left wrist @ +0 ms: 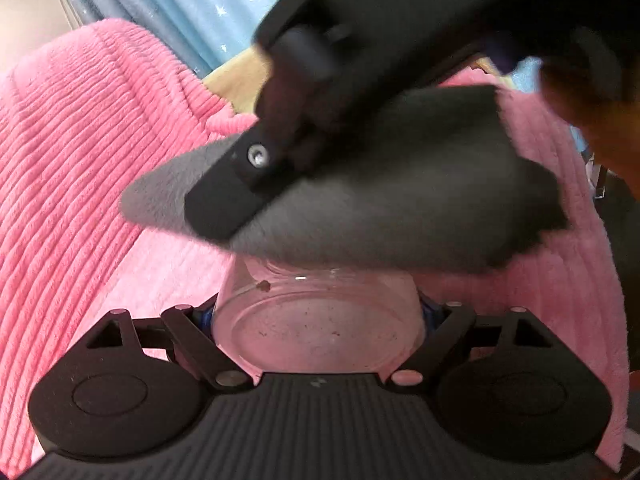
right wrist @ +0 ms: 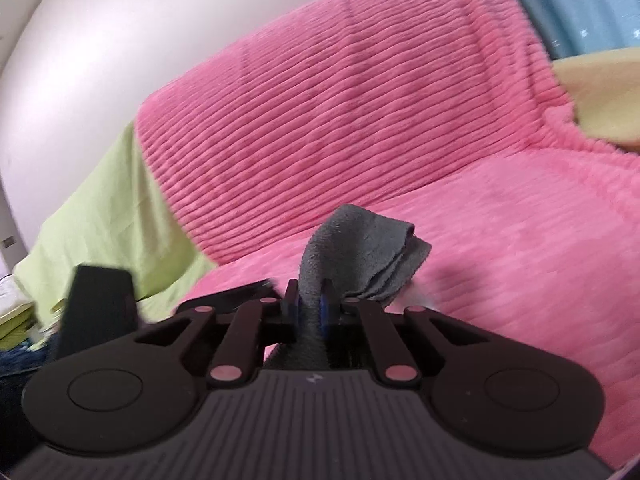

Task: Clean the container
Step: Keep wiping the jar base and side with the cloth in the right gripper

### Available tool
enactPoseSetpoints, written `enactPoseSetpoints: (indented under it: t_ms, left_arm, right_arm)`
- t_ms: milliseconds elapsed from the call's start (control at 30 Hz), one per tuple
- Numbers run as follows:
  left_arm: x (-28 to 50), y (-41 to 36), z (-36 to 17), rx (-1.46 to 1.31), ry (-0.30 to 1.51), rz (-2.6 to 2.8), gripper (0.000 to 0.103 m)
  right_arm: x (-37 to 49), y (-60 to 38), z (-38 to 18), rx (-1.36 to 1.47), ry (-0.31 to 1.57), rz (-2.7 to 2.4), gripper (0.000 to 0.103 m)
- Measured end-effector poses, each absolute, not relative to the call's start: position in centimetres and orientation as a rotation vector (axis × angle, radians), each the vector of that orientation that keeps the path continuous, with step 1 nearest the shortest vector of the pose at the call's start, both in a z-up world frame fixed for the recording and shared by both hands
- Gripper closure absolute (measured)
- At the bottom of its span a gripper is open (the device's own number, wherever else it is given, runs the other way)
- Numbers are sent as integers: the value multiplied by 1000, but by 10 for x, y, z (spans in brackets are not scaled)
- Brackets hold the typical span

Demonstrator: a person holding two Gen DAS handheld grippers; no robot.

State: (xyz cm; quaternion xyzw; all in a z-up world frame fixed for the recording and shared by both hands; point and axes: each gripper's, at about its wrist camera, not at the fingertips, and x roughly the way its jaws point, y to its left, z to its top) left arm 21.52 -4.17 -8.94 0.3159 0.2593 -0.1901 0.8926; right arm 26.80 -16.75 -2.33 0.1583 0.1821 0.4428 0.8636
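In the left wrist view a clear glass container (left wrist: 320, 320) with brown specks on its base is clamped between the fingers of my left gripper (left wrist: 316, 312), base toward the camera. Over its far end lies a grey cloth (left wrist: 380, 208), held by my right gripper (left wrist: 224, 204), which reaches in from the upper right. In the right wrist view the right gripper (right wrist: 310, 304) is shut on the same grey cloth (right wrist: 360, 252), which bunches up beyond the fingers. The container's mouth is hidden by the cloth.
A pink ribbed blanket (right wrist: 340, 100) covers a sofa behind and below both grippers. A green cloth (right wrist: 100, 208) lies at the left, a yellow one (right wrist: 600, 92) at the right. Blue starred fabric (left wrist: 192, 4) hangs behind. A hand (left wrist: 592, 108) shows at the right edge.
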Motion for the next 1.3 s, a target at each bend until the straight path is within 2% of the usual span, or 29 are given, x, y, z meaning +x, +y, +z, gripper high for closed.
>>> enactPoseSetpoints:
  t_ms: [233,433,567,633,900,1000,1300]
  left_arm:
    - [212,-45,-90,677,513,-393,17]
    - [235,-14,-73,263,658,-488,16]
    - [208,-40,-84,581,532,-414,17]
    - [205,-45,-88,648,501,-403,17]
    - [214,-45,-86,632,516,-398,18]
    - [221,-39,-84,580,542,-406,18]
    - [220,-47,-86,616,531,-396,18]
  right_arm:
    - [276,-179,-22,321,369,775,98]
    - [276,-186,-20,360,417,776,97]
    - [270,-190,-17,354,452,779,94]
    - [263,-191,-12,340,448,827,94]
    - [248,-166,-15,282,462,1061,95]
    - [258,-166,-21,343,469,1083,97]
    - [276,-172,-27,371,379,897,99]
